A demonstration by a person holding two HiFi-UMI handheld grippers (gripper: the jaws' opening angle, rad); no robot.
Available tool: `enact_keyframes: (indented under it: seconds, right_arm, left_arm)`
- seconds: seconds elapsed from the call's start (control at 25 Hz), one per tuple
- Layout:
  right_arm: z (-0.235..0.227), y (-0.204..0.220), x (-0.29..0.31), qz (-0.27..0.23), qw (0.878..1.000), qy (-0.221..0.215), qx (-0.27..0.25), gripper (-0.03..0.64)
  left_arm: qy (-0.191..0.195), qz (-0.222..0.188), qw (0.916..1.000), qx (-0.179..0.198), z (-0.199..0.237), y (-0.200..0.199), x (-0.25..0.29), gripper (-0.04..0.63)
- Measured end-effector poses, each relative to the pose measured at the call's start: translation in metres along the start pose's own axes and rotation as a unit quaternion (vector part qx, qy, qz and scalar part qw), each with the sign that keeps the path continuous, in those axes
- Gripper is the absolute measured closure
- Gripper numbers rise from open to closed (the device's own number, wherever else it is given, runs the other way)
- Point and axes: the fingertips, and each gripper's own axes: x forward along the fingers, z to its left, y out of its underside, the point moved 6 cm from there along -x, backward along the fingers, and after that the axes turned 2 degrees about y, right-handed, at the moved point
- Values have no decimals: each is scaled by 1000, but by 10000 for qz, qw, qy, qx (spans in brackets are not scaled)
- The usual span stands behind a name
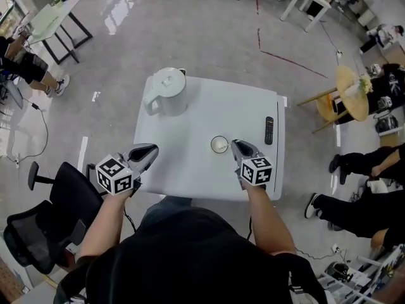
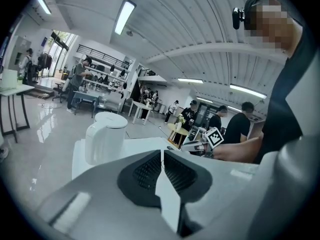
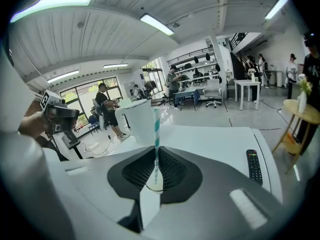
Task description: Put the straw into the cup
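White worktop [image 1: 209,116] on a grey floor [image 1: 209,37] holds jug [image 1: 166,92], remote [image 1: 269,130] and cup [image 1: 219,145]; right gripper [image 1: 236,144] fingers pinch a striped straw [image 3: 156,129], left gripper [image 1: 152,149] fingers closed, empty.

A white square table [image 1: 209,116] stands on a grey polished floor [image 1: 209,37]. Three things rest on it, well apart from one another. A white lidded kettle [image 1: 166,91] stands upright at the far left corner, its handle toward the left edge. A small round cup [image 1: 219,145] sits near the front, right of middle. A black remote control [image 1: 269,130] lies along the right edge.
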Motion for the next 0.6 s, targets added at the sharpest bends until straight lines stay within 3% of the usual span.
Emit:
enact_keyframes:
  seconds: [0.6]
  right_arm:
    - [-10, 25, 34, 396, 9992, -13, 38, 563]
  left_arm:
    - [41, 148, 9998, -115, 17, 2, 16, 578]
